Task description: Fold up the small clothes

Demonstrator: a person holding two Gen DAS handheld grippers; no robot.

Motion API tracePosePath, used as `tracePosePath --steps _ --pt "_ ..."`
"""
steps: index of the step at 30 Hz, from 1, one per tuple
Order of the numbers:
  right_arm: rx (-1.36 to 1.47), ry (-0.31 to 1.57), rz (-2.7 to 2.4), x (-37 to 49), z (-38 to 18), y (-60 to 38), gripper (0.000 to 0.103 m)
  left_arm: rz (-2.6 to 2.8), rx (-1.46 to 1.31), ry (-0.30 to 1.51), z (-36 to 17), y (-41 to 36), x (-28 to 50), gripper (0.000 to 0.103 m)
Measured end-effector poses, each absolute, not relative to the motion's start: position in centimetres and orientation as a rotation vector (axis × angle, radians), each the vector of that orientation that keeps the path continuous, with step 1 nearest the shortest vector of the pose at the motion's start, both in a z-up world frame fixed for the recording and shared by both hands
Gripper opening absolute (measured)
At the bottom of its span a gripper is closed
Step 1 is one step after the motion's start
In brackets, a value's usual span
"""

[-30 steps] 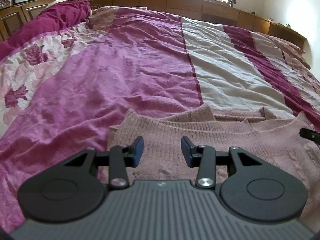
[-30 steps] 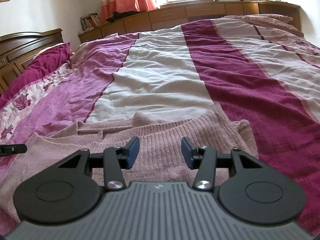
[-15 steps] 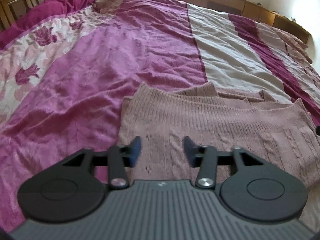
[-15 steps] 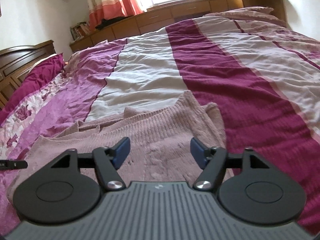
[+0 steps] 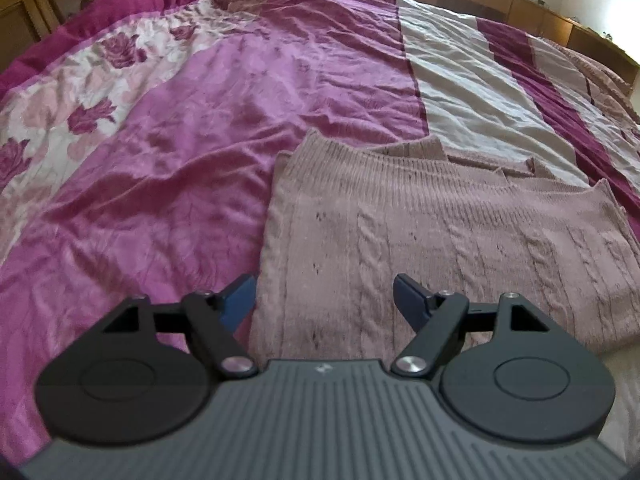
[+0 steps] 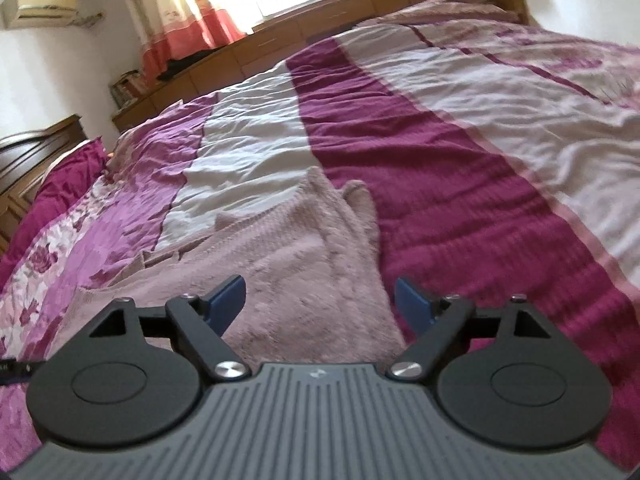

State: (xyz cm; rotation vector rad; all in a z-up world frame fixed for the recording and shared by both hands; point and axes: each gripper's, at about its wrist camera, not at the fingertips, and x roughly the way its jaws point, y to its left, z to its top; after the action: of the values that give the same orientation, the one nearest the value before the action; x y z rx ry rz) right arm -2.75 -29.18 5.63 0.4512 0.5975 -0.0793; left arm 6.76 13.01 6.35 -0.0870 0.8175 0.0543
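Observation:
A dusty-pink cable-knit sweater (image 5: 440,224) lies folded flat on the bed. My left gripper (image 5: 324,300) hovers over the sweater's left edge, its jaws opening, with knit below them and nothing gripped. In the right wrist view the same sweater (image 6: 304,256) shows its right edge and a bunched fold. My right gripper (image 6: 320,300) hangs above that edge, jaws opening wide, and its pads press on nothing.
The sweater rests on a wide bedspread (image 5: 200,128) of purple, grey and maroon stripes with a floral panel at the left. A wooden headboard (image 6: 36,156) stands at the left, low wooden cabinets (image 6: 320,24) and a curtained window at the back.
Both grippers' jaws have spread apart. Both hands have drawn back toward the near edge, so more of the sweater now shows. The right view has rolled and blurred.

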Motion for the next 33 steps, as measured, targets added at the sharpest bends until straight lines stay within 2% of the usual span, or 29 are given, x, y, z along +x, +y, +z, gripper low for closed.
tracePosePath --steps 33 --pt "0.737 0.709 0.029 -3.6 1.3 -30.8 0.091 0.092 -0.109 0.944 4.4 12.6 3.7 0.077"
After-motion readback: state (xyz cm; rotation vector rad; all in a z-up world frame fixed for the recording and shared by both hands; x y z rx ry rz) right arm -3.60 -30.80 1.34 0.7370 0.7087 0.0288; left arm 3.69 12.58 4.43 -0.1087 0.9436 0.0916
